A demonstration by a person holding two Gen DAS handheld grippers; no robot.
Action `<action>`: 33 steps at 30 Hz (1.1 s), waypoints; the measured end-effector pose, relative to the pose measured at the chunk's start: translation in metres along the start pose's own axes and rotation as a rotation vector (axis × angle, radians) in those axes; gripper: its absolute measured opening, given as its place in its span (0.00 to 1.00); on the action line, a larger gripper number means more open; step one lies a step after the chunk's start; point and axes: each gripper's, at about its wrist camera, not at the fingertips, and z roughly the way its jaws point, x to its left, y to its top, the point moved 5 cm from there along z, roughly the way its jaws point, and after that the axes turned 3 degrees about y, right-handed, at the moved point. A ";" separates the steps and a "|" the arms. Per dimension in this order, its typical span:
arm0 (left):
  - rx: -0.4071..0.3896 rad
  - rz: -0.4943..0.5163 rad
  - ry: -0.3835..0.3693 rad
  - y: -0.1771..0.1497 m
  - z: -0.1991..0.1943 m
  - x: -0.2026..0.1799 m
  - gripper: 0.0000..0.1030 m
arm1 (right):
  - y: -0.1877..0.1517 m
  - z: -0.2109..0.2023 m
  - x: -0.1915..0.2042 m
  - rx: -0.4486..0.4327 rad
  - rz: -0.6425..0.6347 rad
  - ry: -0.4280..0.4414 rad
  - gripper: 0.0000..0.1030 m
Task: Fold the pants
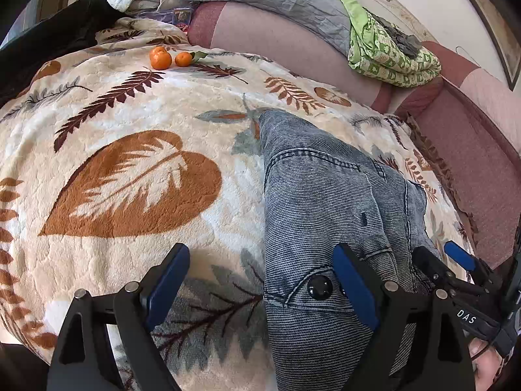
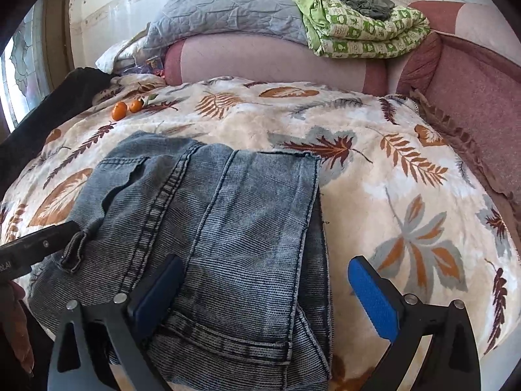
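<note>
A: Pants [image 2: 208, 228] status?

B: Lower centre of the right wrist view, lower right-of-centre in the left one. Folded into a thick stack on the leaf-print blanket [image 2: 374, 195]. Washed blue denim, ribbed weave, dark double stitching, black button [image 1: 320, 287] at the waistband, belt loop [image 2: 74, 251] sticking up at left.

A: Handling?

B: My read: heavy for cloth, fairly stiff, several layers. Not slippery, not fragile. It holds a crease but the layers slide if only the top one is pinched. The plush blanket underneath gives, so press down to get under the stack.

A: Grip point?

B: Take the full thickness at an edge: near hem edge at the bottom of the right view, or the waistband by the button. Seams are the firmest bite.

A: Jaws?

B: Left gripper [image 1: 260, 296]: spread wide, gripping nothing, one pad over the blanket, the other over denim. Right gripper [image 2: 270, 299]: spread wide, straddling the stack's near edge, nothing clamped.
</note>
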 end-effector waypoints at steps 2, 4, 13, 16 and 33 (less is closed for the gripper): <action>0.000 -0.001 0.000 0.000 0.000 0.000 0.87 | 0.003 -0.003 -0.004 -0.014 0.024 0.005 1.00; 0.000 -0.001 0.000 0.000 0.000 0.000 0.87 | 0.004 -0.005 -0.010 -0.024 0.054 0.009 1.00; 0.000 -0.001 0.000 0.000 0.000 0.000 0.87 | 0.004 -0.003 -0.024 -0.013 0.138 0.031 1.00; 0.000 -0.002 0.000 0.000 0.000 0.000 0.87 | 0.005 -0.003 -0.026 -0.017 0.146 0.029 1.00; 0.000 -0.003 -0.001 0.000 0.000 0.000 0.88 | 0.001 0.003 -0.028 0.015 0.165 0.037 1.00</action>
